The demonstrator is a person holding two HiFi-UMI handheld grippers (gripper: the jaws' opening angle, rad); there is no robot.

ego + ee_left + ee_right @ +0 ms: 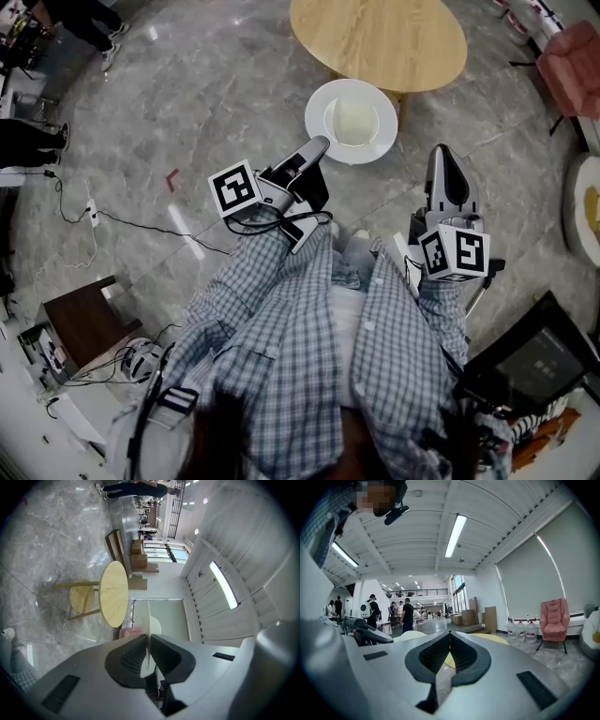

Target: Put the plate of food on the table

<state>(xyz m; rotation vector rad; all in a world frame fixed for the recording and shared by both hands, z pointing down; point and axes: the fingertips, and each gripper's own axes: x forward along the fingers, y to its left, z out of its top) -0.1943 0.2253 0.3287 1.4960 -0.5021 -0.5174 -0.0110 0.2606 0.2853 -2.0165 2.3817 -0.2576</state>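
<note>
Item: left gripper (317,148), jaws pressing together on the near rim of the white plate (352,122), the rim showing edge-on as a thin pale line between the ribbed pads in the left gripper view; plate being carried roughly level above the grey marble floor (187,84), a pale portion of food (356,119) sitting in its centre, kind not discernible; far rim of the plate just overlapping the near edge of the round wooden table (375,37) in the head view, most of the plate hanging over the floor and not yet over the tabletop. Item: right gripper (444,155), jaws meeting at the tips with nothing between them, idling near the person's right side, well apart from the plate. Step in hand, by judgement: carrying the plate toward the table, placement not yet done. Next move is calling for: advancing the plate forward over the tabletop, keeping it level so the food is not sliding, lowering until the base is resting flat, then parting the jaws and drawing back along the rim line.
</note>
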